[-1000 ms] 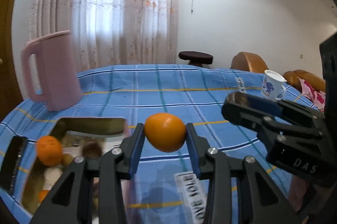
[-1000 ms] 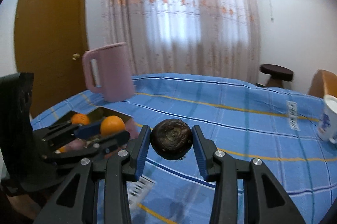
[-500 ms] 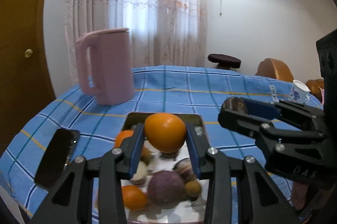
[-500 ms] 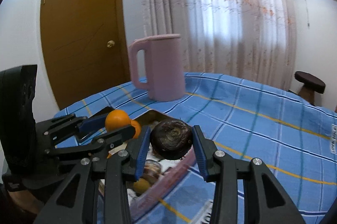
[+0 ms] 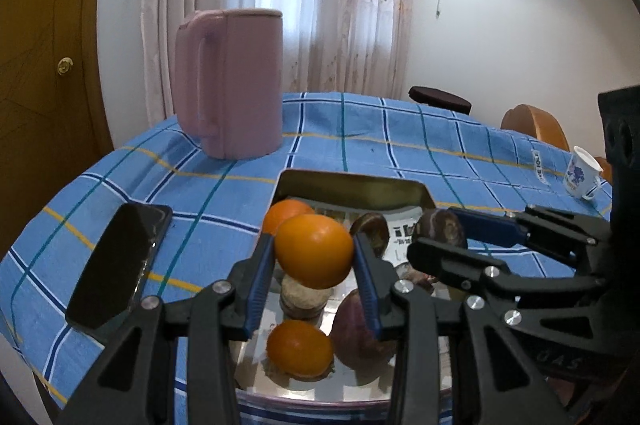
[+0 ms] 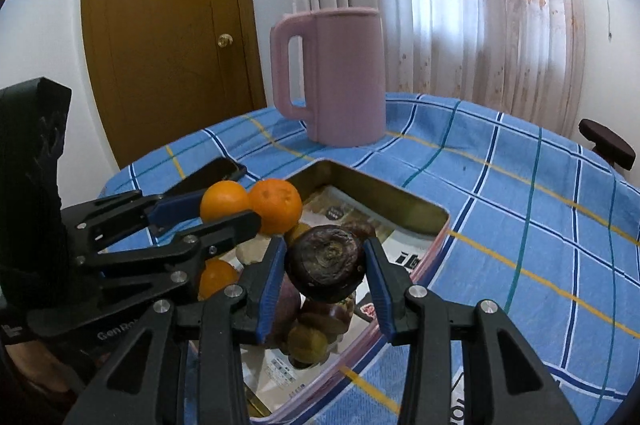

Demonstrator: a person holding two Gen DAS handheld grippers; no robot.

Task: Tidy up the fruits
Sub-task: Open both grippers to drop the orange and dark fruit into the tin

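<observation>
1. An orange (image 5: 314,251) is held by the left gripper (image 5: 314,257), clamped at its widest part between the two blue pads, and is carried above the metal tin (image 5: 352,187); the left gripper is also seen in the right wrist view (image 6: 224,209).
2. A dark, wrinkled purple fruit (image 6: 326,263), perhaps a mangosteen or passion fruit, is gripped in the same way by the right gripper (image 6: 326,267) and is held over the tin's near right side.
3. Inside the tin, further fruit is seen: a second orange (image 5: 286,215) towards the far left wall, a small orange (image 5: 300,347) near the front, a purple fruit (image 5: 362,329) beside it, and a pale round item (image 5: 304,297) between them, which cannot be identified.
4. Behind the tin a pink jug (image 5: 232,83) is stood on the blue checked tablecloth (image 5: 380,133); a black phone (image 5: 118,263) is laid to the tin's left, and a white cup (image 5: 580,173) is stood well off to its right.
5. The orange is judged fairly light, firm and smooth-skinned, so a slip is possible if the clamp is eased early; the hold across its middle is judged the safest.
6. The dark fruit is judged lighter, with a hard or leathery shell that could be dented by hard squeezing; the grip across its broad sides is judged sound.
7. Both fruits are judged ready to be lowered into free gaps in the tin; rolling against the fruit already there is to be expected on release.
</observation>
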